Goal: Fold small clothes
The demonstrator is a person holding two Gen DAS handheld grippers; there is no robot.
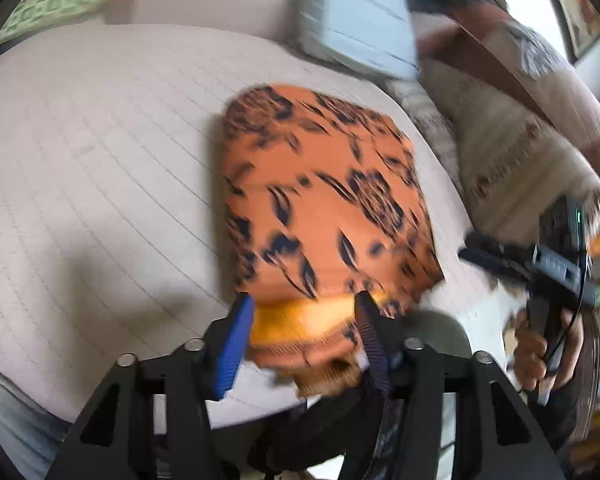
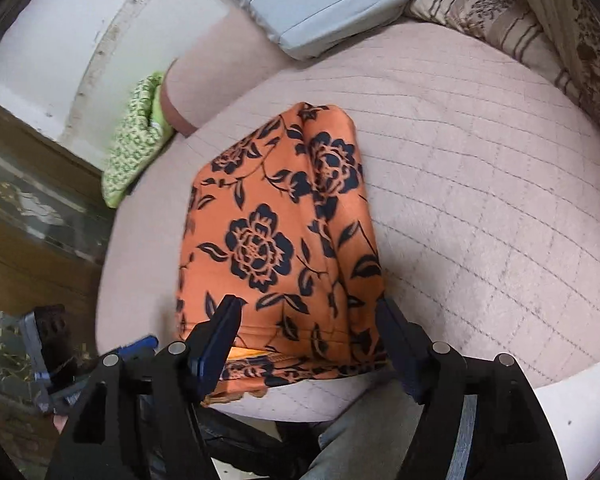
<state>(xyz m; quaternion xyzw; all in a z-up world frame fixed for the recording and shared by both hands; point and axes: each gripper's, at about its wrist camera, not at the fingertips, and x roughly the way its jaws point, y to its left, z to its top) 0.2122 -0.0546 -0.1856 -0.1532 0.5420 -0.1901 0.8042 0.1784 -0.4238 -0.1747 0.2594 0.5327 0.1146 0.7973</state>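
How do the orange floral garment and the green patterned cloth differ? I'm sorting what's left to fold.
The orange floral garment lies folded flat mid-cushion; the green patterned cloth sits bunched at the cushion's edge. The garment bears large black roses, the cloth a fine white print. Both are patterned fabric.

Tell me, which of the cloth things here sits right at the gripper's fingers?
The orange cloth with black flowers, folded on the pink quilted seat. The right gripper straddles its near edge, while the green patterned cloth and blue-grey cushion lie farther off.
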